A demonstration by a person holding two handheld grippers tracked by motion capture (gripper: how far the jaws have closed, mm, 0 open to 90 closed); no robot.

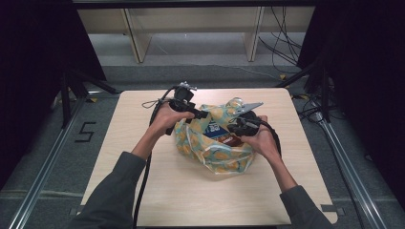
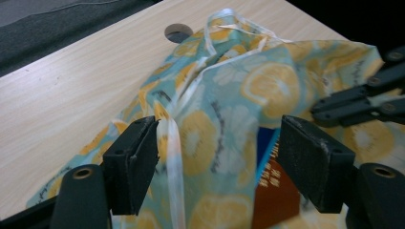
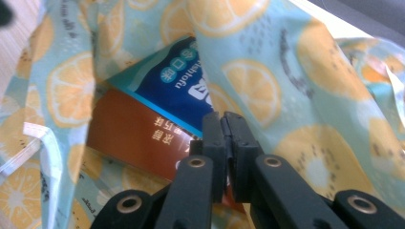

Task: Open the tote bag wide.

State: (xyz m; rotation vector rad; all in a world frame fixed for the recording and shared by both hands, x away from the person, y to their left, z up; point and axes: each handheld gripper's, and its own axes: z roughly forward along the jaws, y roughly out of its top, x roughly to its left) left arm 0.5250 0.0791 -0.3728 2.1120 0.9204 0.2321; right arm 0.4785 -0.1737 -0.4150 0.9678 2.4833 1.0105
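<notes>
A cloth bag (image 1: 215, 150) printed with lemon slices on pale blue lies mid-table, mouth open. Inside it are a blue box (image 1: 215, 129) and a brown box (image 1: 232, 140). My left gripper (image 1: 200, 116) is at the bag's left rim. In the left gripper view it (image 2: 217, 138) stands open, with the white-trimmed rim of the bag (image 2: 267, 86) between the pads but untouched. My right gripper (image 1: 235, 128) is at the bag's right rim. In the right gripper view it (image 3: 223, 117) is shut on the bag's (image 3: 296, 71) cloth edge, over the blue box (image 3: 167, 71) and brown box (image 3: 129, 133).
The light wooden table (image 1: 143, 124) has bare room around the bag and a round cable hole (image 2: 177, 32) at its far side. Metal rails run along both sides of the table. A wooden shelf frame (image 1: 191, 28) and cables (image 1: 286, 43) stand on the floor behind.
</notes>
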